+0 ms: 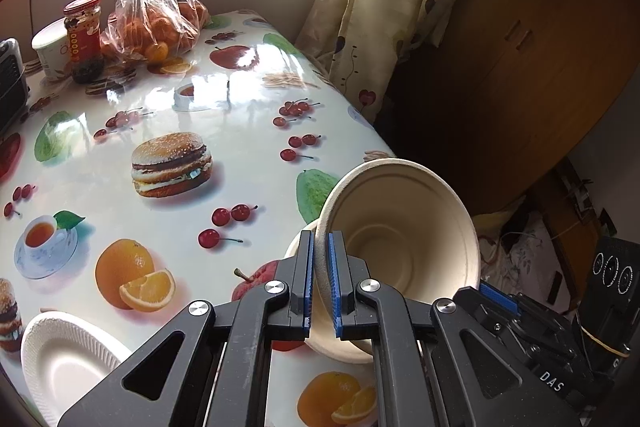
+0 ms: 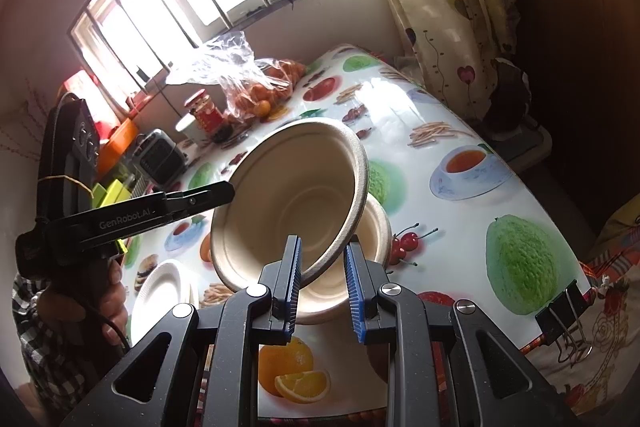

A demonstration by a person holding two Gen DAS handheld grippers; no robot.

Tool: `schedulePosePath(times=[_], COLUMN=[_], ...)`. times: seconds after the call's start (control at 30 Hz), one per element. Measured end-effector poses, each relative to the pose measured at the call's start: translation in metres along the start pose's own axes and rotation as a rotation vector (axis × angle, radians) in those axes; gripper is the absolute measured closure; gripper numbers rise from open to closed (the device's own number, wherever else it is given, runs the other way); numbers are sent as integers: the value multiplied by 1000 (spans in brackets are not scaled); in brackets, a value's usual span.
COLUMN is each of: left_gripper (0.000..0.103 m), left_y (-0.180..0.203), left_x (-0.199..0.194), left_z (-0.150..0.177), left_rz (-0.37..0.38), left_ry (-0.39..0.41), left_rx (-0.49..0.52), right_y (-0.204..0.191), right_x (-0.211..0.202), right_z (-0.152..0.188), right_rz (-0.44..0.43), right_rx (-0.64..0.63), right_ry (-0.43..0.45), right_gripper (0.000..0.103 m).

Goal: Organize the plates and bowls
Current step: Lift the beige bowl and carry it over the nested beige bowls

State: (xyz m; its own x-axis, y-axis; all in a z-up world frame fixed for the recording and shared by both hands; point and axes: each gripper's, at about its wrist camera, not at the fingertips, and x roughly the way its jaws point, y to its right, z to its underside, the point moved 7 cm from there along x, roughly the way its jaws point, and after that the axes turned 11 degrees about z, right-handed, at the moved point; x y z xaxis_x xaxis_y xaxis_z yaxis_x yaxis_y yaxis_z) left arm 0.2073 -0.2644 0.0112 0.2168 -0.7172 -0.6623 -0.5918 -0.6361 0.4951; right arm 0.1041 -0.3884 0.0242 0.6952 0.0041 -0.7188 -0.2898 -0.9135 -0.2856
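While the tilted paper bowl is being pinched at its rim by the nearly closed left gripper, it is being held above a second bowl on the table; the right gripper, half open and empty, is being held just near of both.

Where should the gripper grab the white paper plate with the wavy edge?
Probably by its fluted rim. The white paper plate lies flat on the fruit-print tablecloth, so only that thin rim offers a pinch. Come low from the table's near edge, with one finger sliding underneath.
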Motion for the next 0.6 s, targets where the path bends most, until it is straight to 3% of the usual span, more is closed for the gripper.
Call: schedulePosePath(times=[0.6], left_gripper=[96], left_y=[-11], left_x=[10], left_z=[20], left_rz=[-30], left_ry=[-22], left_rx=[-23], right_y=[1], right_x=[11], right_z=[14], right_rz=[-1], right_rx=[6], right_ry=[-39], right_gripper=[82])
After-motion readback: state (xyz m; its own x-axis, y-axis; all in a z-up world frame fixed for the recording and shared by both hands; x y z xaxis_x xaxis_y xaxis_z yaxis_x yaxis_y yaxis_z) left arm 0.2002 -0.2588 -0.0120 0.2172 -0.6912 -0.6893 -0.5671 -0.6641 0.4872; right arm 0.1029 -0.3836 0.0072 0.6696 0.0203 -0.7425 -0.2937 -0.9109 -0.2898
